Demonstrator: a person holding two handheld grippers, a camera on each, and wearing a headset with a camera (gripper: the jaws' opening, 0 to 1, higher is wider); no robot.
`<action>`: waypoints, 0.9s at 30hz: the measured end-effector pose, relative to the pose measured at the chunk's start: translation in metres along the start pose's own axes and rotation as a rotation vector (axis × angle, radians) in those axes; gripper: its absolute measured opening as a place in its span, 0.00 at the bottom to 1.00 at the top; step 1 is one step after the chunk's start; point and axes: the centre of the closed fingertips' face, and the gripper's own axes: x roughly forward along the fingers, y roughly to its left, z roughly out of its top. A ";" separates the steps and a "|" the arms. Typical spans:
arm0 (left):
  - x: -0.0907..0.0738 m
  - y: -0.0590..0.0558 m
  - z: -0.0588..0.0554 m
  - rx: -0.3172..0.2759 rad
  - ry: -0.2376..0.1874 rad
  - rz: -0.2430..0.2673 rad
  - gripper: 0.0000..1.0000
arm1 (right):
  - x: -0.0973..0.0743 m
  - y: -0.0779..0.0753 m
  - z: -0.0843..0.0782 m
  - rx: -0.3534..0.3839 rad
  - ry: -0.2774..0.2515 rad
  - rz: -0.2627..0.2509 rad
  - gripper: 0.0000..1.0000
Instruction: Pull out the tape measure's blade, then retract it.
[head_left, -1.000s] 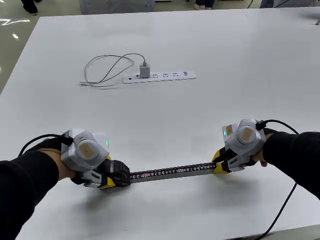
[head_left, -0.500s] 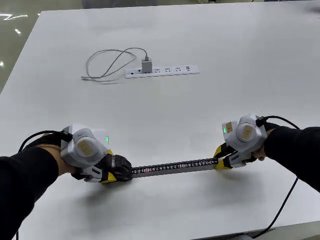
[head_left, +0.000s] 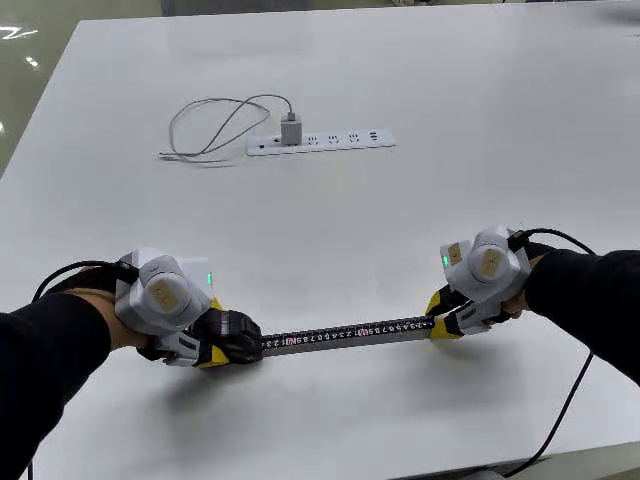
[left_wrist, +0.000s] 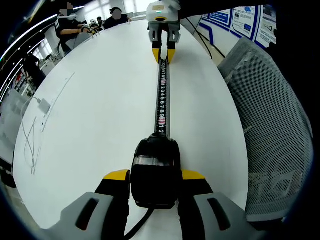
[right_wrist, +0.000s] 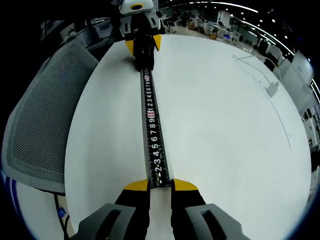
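Observation:
A black tape measure case (head_left: 230, 335) rests on the white table (head_left: 400, 230) near its front edge, and my left gripper (head_left: 212, 346) is shut on it; the case (left_wrist: 155, 172) sits between the yellow-tipped fingers. The dark blade (head_left: 345, 334) with white numbers runs out to the right, low over the table. My right gripper (head_left: 440, 322) is shut on the blade's end. In the right gripper view the blade (right_wrist: 152, 135) runs from the gripper (right_wrist: 160, 186) toward the left gripper (right_wrist: 142, 42). In the left gripper view the blade (left_wrist: 162, 95) reaches the right gripper (left_wrist: 163, 49).
A white power strip (head_left: 322, 142) with a plugged-in charger and a looped grey cable (head_left: 215, 125) lies at the back middle of the table. A grey mesh chair (left_wrist: 270, 125) stands beside the table's near edge. People stand beyond the far end of the table (left_wrist: 100, 100).
The blade's drawn-out length has grown a little: the right gripper has moved slightly further from the case. The head camera has shifted, so the power strip sits slightly elsewhere in the picture.

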 end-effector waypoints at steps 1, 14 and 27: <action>-0.001 0.001 -0.001 -0.005 0.000 0.000 0.34 | 0.000 0.000 0.000 -0.002 0.003 0.001 0.12; -0.012 -0.005 -0.002 -0.061 -0.021 -0.067 0.44 | -0.003 0.005 0.001 -0.055 0.045 0.029 0.24; -0.020 -0.013 -0.010 -0.128 -0.034 -0.072 0.60 | -0.021 -0.002 0.012 0.016 -0.001 -0.025 0.35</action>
